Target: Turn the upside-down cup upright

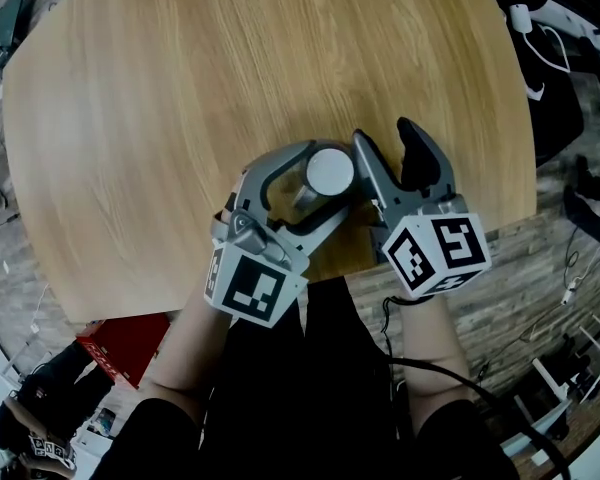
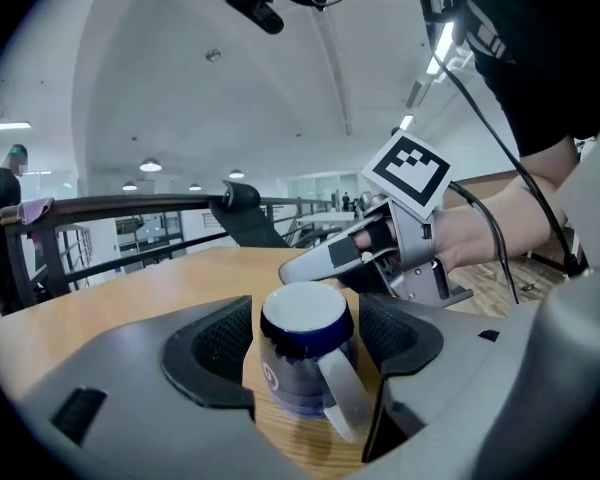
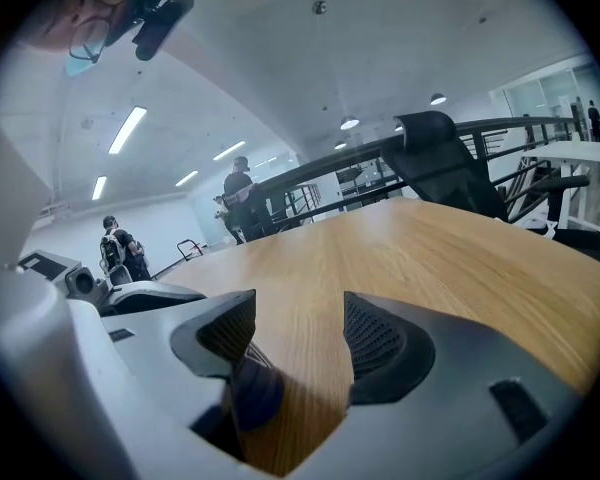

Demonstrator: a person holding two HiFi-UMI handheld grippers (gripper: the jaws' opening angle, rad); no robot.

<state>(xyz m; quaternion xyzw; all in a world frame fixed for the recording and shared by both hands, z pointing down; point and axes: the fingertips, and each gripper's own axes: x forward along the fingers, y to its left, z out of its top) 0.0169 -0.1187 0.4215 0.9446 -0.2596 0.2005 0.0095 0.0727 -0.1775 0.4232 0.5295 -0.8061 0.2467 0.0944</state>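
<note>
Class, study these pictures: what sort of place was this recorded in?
Probably a big open-plan office or lab hall: a round wooden table, a black office chair at its far edge, and long strip lights on a white ceiling.

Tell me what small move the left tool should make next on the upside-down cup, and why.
Probably close the left tool on the upside-down dark blue ceramic cup with a white base. It already stands between the pads, handle toward the camera, with narrow gaps seemingly left on both sides, so nothing grips it yet.
</note>
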